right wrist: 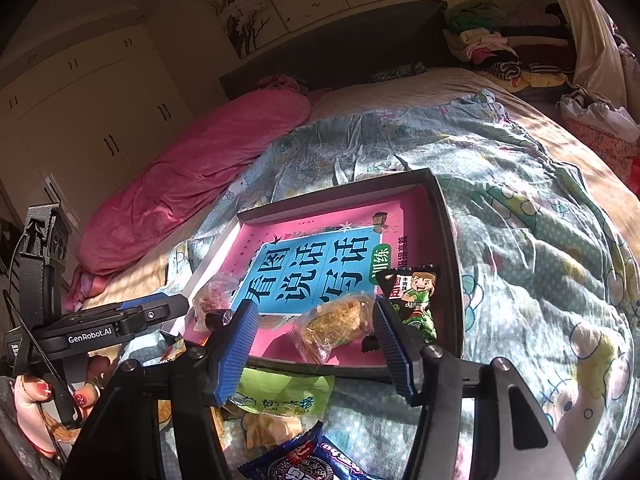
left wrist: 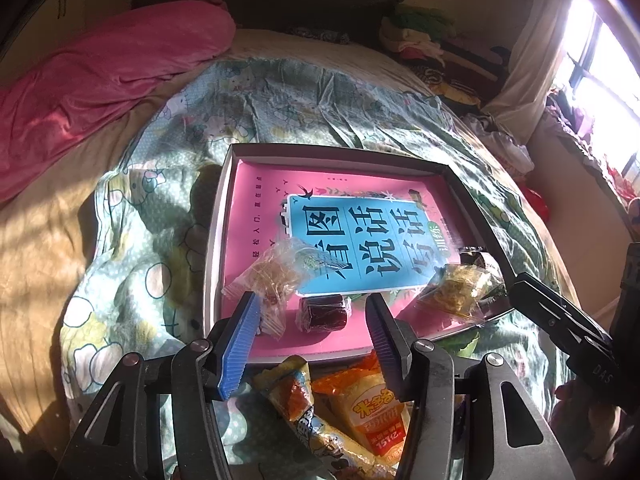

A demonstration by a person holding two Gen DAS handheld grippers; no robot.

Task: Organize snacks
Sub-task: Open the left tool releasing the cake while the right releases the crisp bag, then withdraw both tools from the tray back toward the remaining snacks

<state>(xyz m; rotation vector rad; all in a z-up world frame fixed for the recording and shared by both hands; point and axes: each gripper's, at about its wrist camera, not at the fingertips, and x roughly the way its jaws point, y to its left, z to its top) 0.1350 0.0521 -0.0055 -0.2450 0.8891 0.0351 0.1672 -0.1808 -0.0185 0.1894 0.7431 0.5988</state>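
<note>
A shallow box (left wrist: pixel 218 216) (right wrist: pixel 450 248) lies on the bed with a pink and blue book inside. On the book lie a clear-wrapped yellow snack (left wrist: pixel 272 272), a dark red wrapped sweet (left wrist: pixel 323 312), a golden pastry (left wrist: pixel 460 288) (right wrist: pixel 336 326) and a green cartoon packet (right wrist: pixel 416 296). My left gripper (left wrist: pixel 312 332) is open and empty above the box's near edge, over an orange packet (left wrist: pixel 372 412). My right gripper (right wrist: pixel 312 340) is open and empty, its fingers either side of the golden pastry. A green packet (right wrist: pixel 280 394) and a blue cookie packet (right wrist: pixel 304 460) lie below it.
The box rests on a cartoon-print quilt (left wrist: pixel 160 208). A pink duvet (left wrist: pixel 96 76) lies at the far left. Folded clothes (right wrist: pixel 492 44) are piled at the headboard. A window (left wrist: pixel 600 64) is at the right.
</note>
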